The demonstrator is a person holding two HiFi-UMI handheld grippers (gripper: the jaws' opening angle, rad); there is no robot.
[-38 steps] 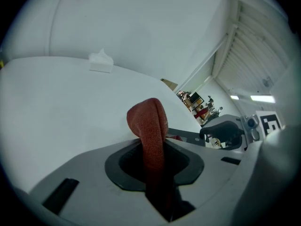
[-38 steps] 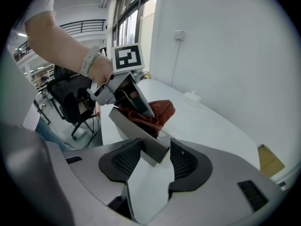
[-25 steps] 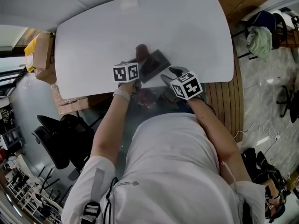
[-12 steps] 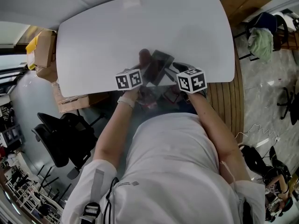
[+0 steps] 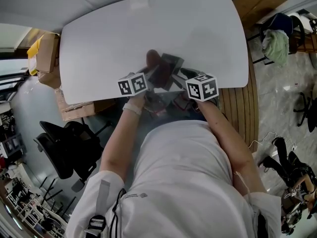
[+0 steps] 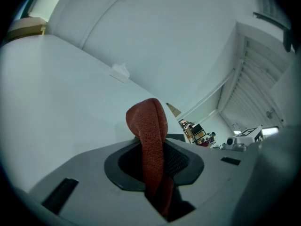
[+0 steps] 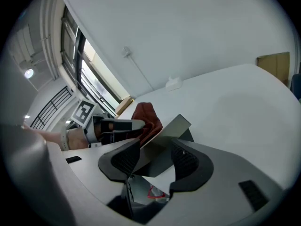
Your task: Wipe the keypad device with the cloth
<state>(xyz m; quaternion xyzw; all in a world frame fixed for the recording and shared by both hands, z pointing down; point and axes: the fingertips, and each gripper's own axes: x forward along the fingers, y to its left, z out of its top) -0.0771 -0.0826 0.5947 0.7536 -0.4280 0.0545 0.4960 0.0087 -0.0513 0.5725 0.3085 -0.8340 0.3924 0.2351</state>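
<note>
The keypad device (image 5: pixel 167 68) is a flat dark slab, held tilted above the near edge of the white table (image 5: pixel 99 38). My right gripper (image 5: pixel 182 77) is shut on its lower end; in the right gripper view the device (image 7: pixel 162 138) sits edge-on between the pads. My left gripper (image 5: pixel 148 75) is shut on a folded red cloth (image 5: pixel 152 59), which sticks up past its jaws (image 6: pixel 148 126). The cloth (image 7: pixel 146 118) rests against the device's left face, with the left gripper (image 7: pixel 123 125) just beside it.
Cardboard boxes (image 5: pixel 45 56) stand past the table's left end and a black office chair (image 5: pixel 69 145) sits lower left. A chair with a green garment (image 5: pixel 275 39) stands at the right. A small white tag (image 5: pixel 137 2) lies at the table's far edge.
The device has swung from lying diagonally to a steeper tilt in the right gripper. The left gripper has risen slightly with the cloth, staying against the device.
</note>
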